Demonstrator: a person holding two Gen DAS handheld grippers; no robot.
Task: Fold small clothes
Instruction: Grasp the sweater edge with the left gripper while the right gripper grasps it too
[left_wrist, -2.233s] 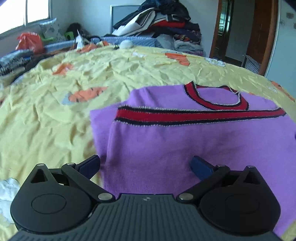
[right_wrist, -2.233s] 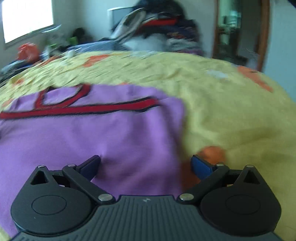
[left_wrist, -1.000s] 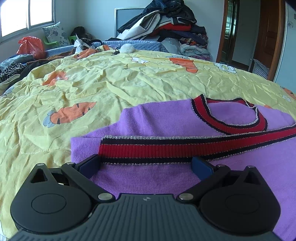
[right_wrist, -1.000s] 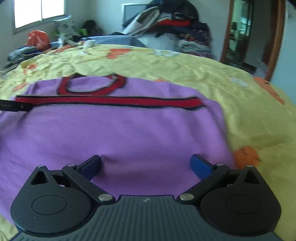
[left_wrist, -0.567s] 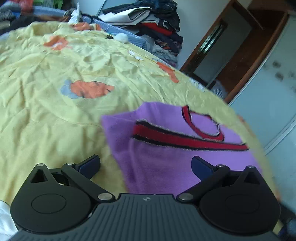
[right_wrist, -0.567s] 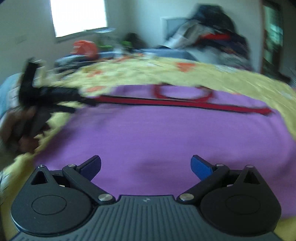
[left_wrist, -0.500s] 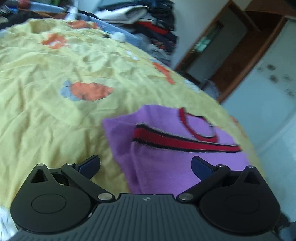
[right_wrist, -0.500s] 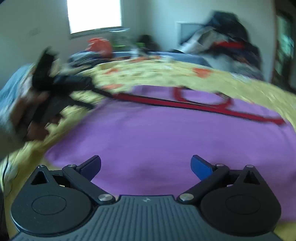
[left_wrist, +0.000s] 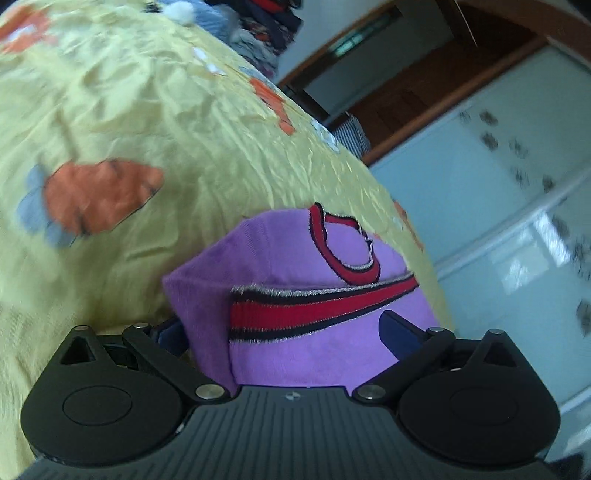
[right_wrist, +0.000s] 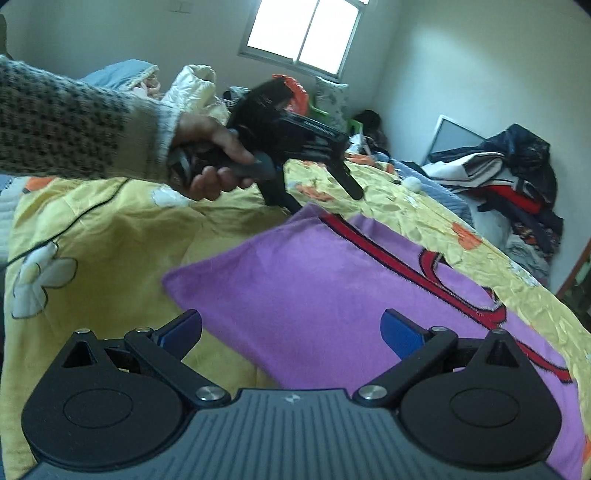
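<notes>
A purple knit garment (left_wrist: 295, 254) with red and black striped trim lies folded on the yellow bed sheet (left_wrist: 147, 110). My left gripper (left_wrist: 284, 332) is open, its jaws wide on either side of the garment's near left corner. In the right wrist view the same garment (right_wrist: 332, 288) lies flat. My right gripper (right_wrist: 291, 330) is open over its near edge. The left gripper (right_wrist: 321, 192), held by a hand, shows there too, with its fingers apart at the garment's far left corner.
The sheet carries orange carrot prints (left_wrist: 96, 195). A pile of clothes (right_wrist: 517, 184) sits at the far side of the bed. A wooden door frame (left_wrist: 424, 92) and pale wardrobe doors (left_wrist: 517, 206) stand to the right. A window (right_wrist: 306, 33) is behind.
Both grippers have swung and tilted. The left one has moved closer to the garment's left corner. The right one has turned left, so the left hand and gripper now show clearly.
</notes>
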